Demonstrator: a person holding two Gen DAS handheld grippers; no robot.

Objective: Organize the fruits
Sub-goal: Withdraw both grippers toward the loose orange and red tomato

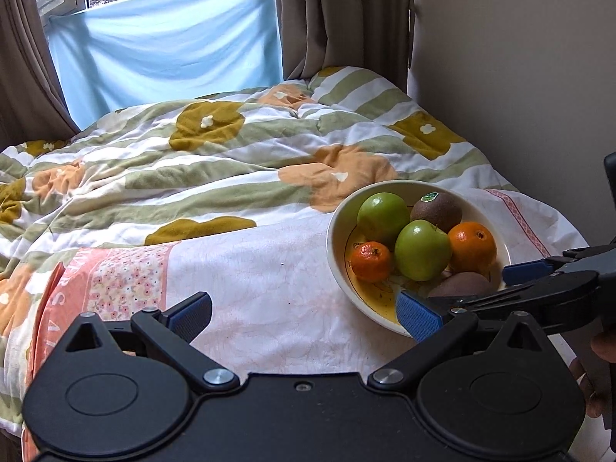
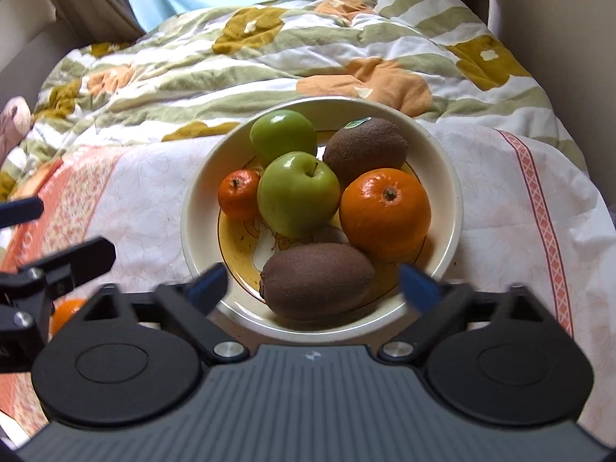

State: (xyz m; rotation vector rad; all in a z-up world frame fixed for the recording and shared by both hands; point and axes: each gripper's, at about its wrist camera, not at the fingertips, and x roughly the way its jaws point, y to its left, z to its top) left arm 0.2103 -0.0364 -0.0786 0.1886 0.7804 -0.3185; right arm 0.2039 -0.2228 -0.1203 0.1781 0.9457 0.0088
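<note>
A cream bowl [image 2: 192, 208] with a yellow centre sits on the bed. It holds two green apples [image 2: 296, 192], two brown kiwis [image 2: 317, 279], a big orange [image 2: 385, 211] and a small mandarin [image 2: 238, 194]. My right gripper [image 2: 313, 285] is open, its jaws either side of the near kiwi at the bowl's front rim, empty. My left gripper [image 1: 304, 315] is open and empty over the white sheet, left of the bowl [image 1: 338, 238]. In the left wrist view the right gripper's blue fingers [image 1: 523, 267] reach in at the bowl's near right edge.
A rumpled flowered quilt [image 1: 215, 161] covers the bed behind the bowl. A beige wall [image 1: 519, 77] runs along the right, curtains and a blue cloth over the window at the back. Something orange [image 2: 65, 310] shows low left behind the left gripper's frame.
</note>
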